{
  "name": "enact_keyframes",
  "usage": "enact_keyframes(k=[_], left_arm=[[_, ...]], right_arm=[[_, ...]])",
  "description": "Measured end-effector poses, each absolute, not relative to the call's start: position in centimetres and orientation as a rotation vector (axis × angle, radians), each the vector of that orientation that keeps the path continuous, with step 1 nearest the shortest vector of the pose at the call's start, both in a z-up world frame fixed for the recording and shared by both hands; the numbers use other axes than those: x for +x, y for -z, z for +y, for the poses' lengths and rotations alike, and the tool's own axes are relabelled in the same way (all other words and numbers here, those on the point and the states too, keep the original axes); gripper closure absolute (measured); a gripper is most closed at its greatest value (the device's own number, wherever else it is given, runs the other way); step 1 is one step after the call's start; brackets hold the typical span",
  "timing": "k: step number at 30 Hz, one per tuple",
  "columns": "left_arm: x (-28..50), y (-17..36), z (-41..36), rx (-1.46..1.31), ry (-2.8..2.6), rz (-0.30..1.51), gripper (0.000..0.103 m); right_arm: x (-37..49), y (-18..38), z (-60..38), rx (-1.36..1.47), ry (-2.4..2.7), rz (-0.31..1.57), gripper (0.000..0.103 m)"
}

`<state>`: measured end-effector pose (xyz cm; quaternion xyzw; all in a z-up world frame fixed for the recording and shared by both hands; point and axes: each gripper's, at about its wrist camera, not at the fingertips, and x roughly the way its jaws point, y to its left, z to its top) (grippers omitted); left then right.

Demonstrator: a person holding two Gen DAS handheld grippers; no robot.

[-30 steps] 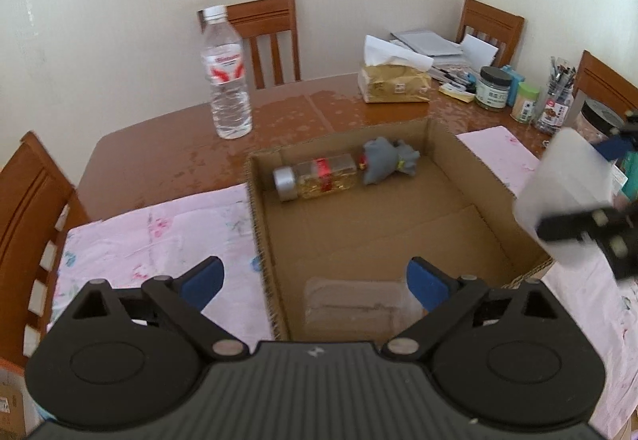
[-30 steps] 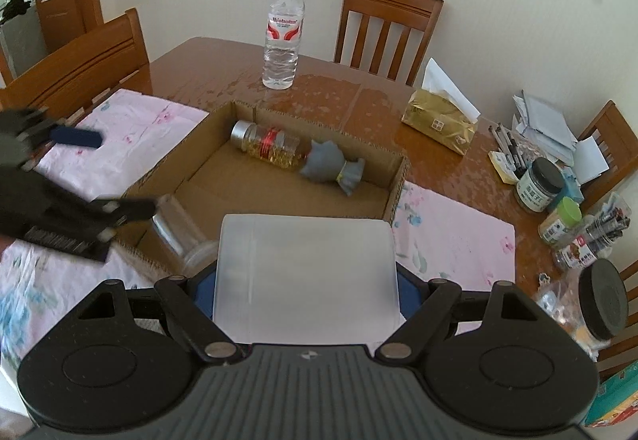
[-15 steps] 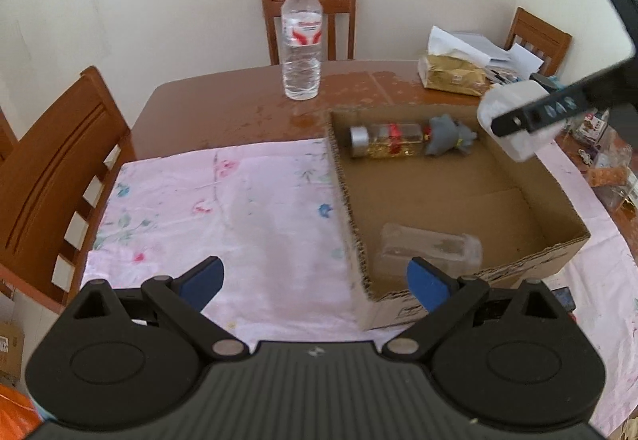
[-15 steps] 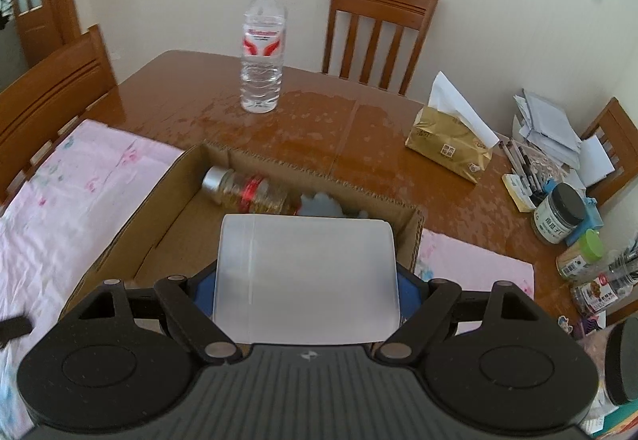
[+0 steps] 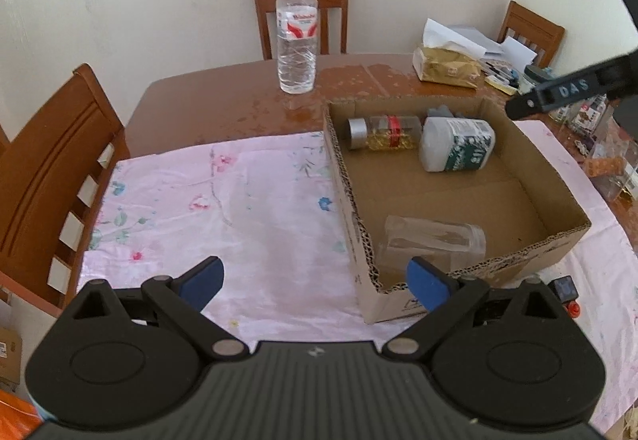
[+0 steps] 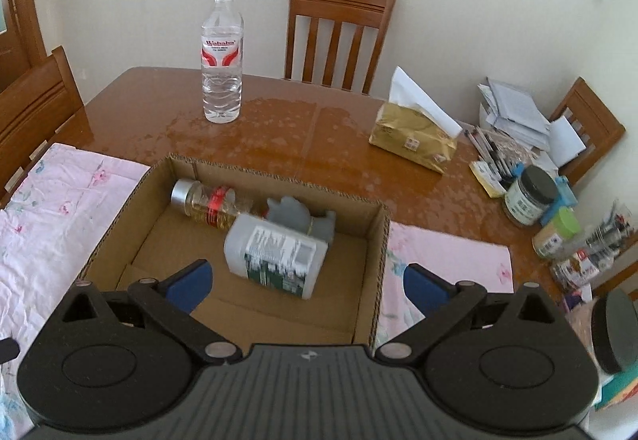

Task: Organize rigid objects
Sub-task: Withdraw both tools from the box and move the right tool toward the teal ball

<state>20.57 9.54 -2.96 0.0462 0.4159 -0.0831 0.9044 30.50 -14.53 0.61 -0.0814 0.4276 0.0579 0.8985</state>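
Observation:
A cardboard box (image 5: 558,244) (image 6: 379,240) sits on the pink cloth. Inside lie a white plastic bottle with a green label (image 5: 456,150) (image 6: 275,254), a small glass bottle of yellow capsules (image 5: 384,132) (image 6: 213,203), a grey toy (image 6: 299,217) and a clear plastic container (image 5: 434,238). My right gripper (image 6: 305,280) hovers above the box; its jaws are opening and the white bottle lies free below them. My left gripper (image 5: 315,278) stands open and empty over the box's near left corner. The right gripper's finger (image 5: 558,93) shows at the far right of the left wrist view.
A water bottle (image 5: 297,33) (image 6: 222,55) stands on the brown table (image 6: 279,133) behind the box. A tissue pack (image 6: 414,137), papers, pens and jars (image 6: 528,195) crowd the right side. Wooden chairs (image 6: 339,33) ring the table.
My right gripper let go of the white bottle, which now lies in the box beside the capsule bottle. The left gripper drifted left early on, off the box toward the cloth.

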Motion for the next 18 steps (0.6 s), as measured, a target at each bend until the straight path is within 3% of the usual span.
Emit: enact_keyframes(k=[18], left_arm=[[19.0,4.5,9.0,0.085,0.196,0.899,0.005]], right_arm=[[21.1,2.9,-17.1,-0.178,-0.063,0.941,0.000]])
